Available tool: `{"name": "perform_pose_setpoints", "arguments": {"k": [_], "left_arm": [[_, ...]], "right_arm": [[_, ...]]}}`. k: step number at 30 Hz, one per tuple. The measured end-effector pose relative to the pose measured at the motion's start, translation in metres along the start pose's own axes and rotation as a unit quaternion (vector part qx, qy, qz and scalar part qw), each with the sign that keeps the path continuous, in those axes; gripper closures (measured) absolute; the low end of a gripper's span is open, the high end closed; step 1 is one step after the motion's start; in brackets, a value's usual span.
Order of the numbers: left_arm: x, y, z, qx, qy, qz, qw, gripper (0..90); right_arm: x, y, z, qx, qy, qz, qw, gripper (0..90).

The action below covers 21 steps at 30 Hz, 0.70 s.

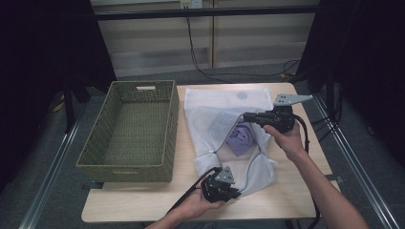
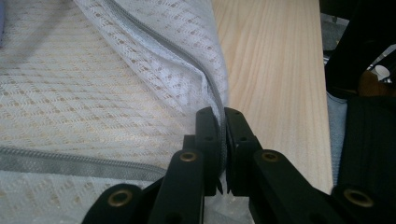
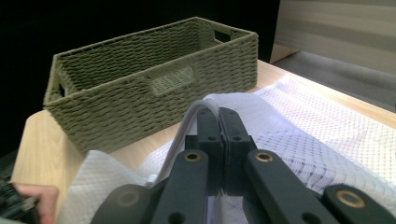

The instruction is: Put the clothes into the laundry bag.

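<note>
White mesh laundry bag (image 1: 215, 119) spread on wooden table (image 1: 143, 200), lavender garment (image 1: 241, 135) visible inside through open mouth. Left gripper (image 1: 224, 187) clamped on zipper edge (image 2: 219, 100) at near corner. Right gripper (image 1: 241, 116) pinched shut on upper mouth edge, lifted off table. Green woven basket (image 1: 129, 164) just left of bag, touching. Black cables (image 1: 200, 57) on floor beyond.

Light wooden table (image 1: 157, 202) on grey floor (image 1: 47, 157), pale panelled wall (image 1: 157, 43) behind, dark curtains (image 1: 43, 43) flanking
</note>
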State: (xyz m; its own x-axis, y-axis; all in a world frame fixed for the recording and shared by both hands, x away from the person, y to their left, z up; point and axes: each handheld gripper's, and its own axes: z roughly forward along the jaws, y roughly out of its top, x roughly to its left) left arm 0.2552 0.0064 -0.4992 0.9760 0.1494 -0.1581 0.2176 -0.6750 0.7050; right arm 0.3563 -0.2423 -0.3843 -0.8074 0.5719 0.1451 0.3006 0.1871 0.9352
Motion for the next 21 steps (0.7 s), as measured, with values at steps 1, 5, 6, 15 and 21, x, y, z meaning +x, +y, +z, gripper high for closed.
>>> {"name": "perform_pose_setpoints", "arguments": {"k": [1, 5, 6, 15, 21], "left_arm": [[0.0, 0.0, 0.0, -0.001, 0.001, -0.001, 1.0, 85.8], [0.0, 0.0, 0.001, -0.006, -0.001, -0.002, 1.0, 85.9], [0.0, 0.0, 0.001, -0.006, 0.0, -0.002, 1.0, 85.8], [0.0, 0.0, 0.0, -0.001, 0.001, 0.001, 1.0, 85.9], [0.0, 0.0, 0.0, -0.003, 0.0, -0.001, 1.0, 85.9]], "right_arm": [[0.003, 0.001, -0.002, -0.002, 0.002, -0.003, 1.0, 89.1], [0.012, 0.004, -0.007, -0.003, 0.006, -0.015, 0.9999, 89.1], [0.015, 0.005, -0.009, -0.005, 0.004, -0.019, 0.9998, 89.1], [0.028, -0.005, -0.015, 0.006, 0.016, -0.024, 0.9996, 89.0], [0.035, -0.021, -0.016, 0.032, 0.026, -0.024, 0.9989, 89.0]]}}
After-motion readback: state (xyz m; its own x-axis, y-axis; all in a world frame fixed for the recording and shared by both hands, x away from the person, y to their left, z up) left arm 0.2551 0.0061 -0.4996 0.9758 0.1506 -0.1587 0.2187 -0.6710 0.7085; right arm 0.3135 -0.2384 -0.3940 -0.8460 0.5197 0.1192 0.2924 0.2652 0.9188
